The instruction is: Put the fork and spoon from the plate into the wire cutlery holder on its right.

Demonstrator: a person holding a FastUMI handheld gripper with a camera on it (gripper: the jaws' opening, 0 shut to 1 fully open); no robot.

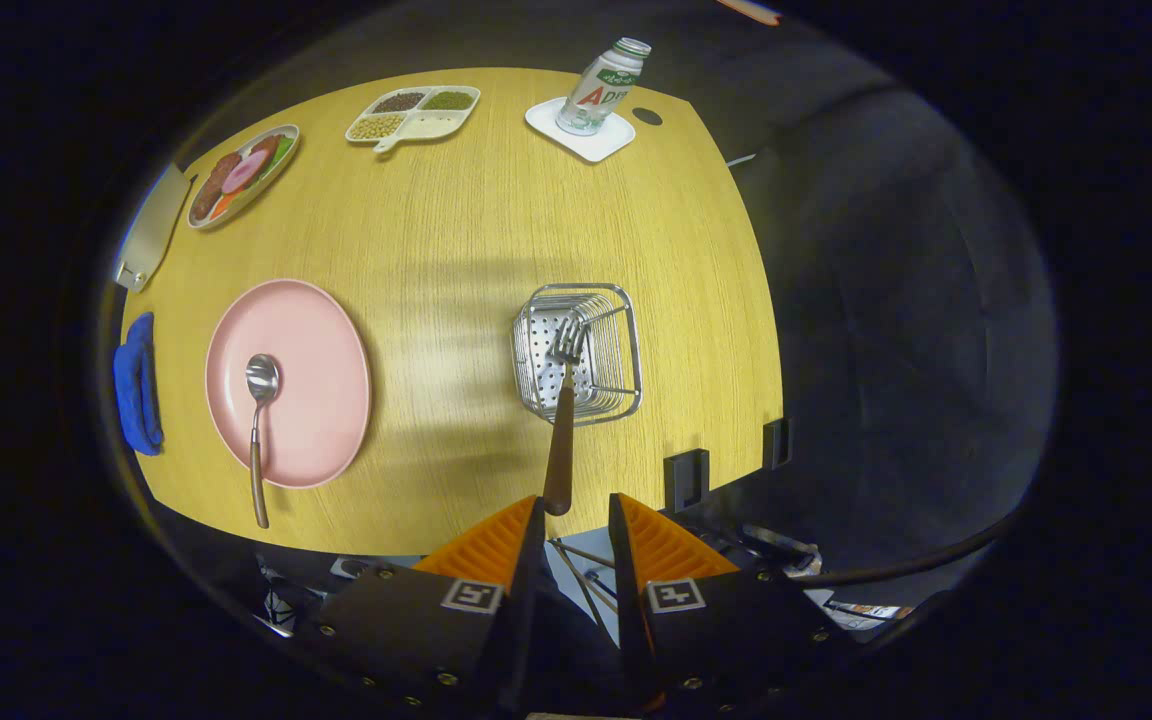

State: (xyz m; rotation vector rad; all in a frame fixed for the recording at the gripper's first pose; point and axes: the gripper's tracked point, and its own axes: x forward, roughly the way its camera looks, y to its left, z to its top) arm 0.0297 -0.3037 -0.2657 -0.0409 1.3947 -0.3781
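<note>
A fork with a brown handle stands with its tines down inside the wire cutlery holder, its handle rising toward my gripper. The handle's end sits just ahead of the fingers, close to the left fingertip and apart from the right one. The fingers stand open, wider than the handle. Left of the holder a pink plate carries a spoon, bowl up on the plate, its brown handle reaching past the plate's near rim.
The wooden table also holds a plate of food, a divided tray of beans and a bottle on a white coaster at the far side. A blue cloth lies left of the pink plate. The table's edge runs right of the holder.
</note>
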